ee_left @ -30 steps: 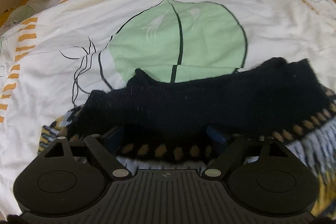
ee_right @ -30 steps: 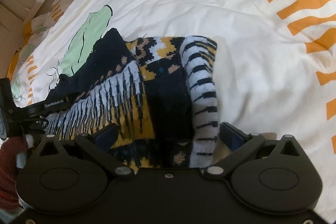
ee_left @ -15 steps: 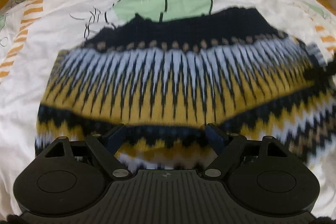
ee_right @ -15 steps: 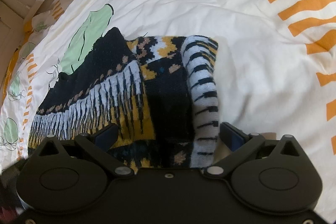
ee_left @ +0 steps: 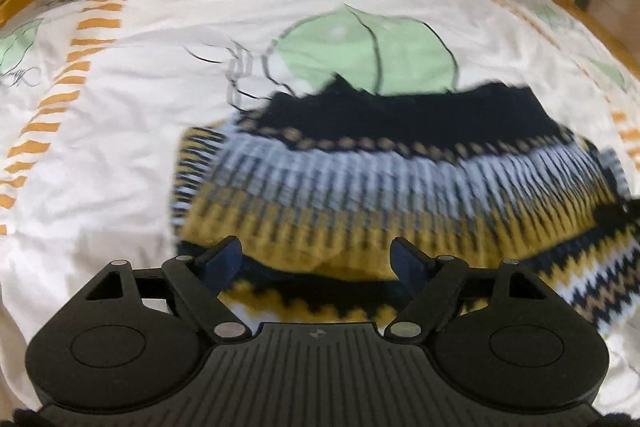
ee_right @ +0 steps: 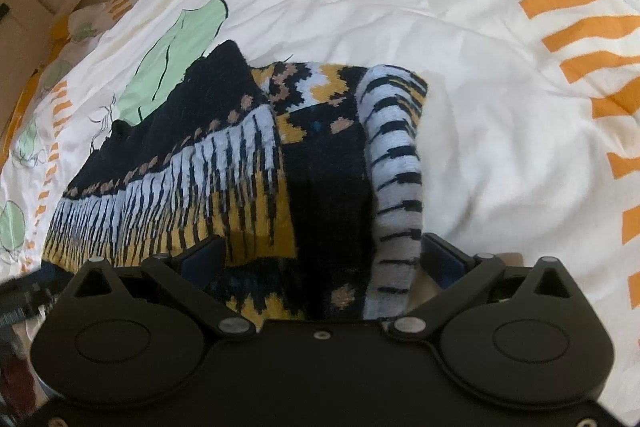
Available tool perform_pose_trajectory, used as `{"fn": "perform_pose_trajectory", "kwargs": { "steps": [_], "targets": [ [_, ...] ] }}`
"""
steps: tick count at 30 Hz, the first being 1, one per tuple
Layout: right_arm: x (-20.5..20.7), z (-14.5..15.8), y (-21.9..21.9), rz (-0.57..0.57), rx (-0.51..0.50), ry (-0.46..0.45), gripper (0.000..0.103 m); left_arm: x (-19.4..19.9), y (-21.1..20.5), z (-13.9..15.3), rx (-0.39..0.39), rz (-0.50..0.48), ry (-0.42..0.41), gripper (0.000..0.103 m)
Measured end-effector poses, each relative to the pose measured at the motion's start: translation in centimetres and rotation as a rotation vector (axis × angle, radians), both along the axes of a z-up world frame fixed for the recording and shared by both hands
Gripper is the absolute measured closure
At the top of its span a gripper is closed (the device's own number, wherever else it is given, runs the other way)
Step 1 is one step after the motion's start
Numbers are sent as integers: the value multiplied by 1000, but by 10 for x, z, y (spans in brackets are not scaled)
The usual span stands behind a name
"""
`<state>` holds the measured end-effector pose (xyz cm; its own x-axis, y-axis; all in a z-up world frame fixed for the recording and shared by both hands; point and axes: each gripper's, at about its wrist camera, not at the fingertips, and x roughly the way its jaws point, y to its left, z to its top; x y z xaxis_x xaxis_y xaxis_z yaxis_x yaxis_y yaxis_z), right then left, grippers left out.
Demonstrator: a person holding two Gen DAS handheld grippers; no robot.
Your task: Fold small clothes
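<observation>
Mid-fold: patterned sweater (ee_left: 400,195) on the bed (ee_left: 120,155); left claw (ee_left: 316,259) released. Right claw (ee_right: 320,259) spread, grip unclear; next, judged, seize an edge.

Patterned knit sweater (ee_left: 400,195), folded and lying flat on a white bed cover (ee_left: 132,131) printed with green leaves and orange dashes. Banded across: solid black at the far edge, then a row of tan dots, white-and-black spikes, mustard yellow, zigzag stripes nearest. Black-and-white striped sleeve (ee_right: 394,163) laid lengthwise along the right side, over a black panel.
</observation>
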<state>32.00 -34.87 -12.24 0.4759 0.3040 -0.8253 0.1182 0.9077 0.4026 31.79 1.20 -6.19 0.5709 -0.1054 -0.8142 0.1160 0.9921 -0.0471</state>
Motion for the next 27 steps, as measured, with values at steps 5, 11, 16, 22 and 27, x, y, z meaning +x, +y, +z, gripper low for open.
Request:
{"fn": "perform_pose_trajectory", "kwargs": {
  "steps": [5, 11, 16, 22, 27],
  "targets": [
    [-2, 0, 5, 34, -26, -26, 0, 11, 29, -8, -101, 33, 18, 23],
    [-6, 4, 18, 107, -87, -82, 17, 24, 35, 7, -108, 18, -23, 23],
    [-13, 10, 23, 122, -74, -134, 41, 34, 57, 15, -137, 103, -18, 23],
    [-25, 25, 23, 73, -22, -186, 66, 41, 82, 19, -145, 160, 17, 23],
    [-24, 57, 57, 84, -59, -225, 67, 43, 102, 29, -187, 200, 4, 23]
  ]
}}
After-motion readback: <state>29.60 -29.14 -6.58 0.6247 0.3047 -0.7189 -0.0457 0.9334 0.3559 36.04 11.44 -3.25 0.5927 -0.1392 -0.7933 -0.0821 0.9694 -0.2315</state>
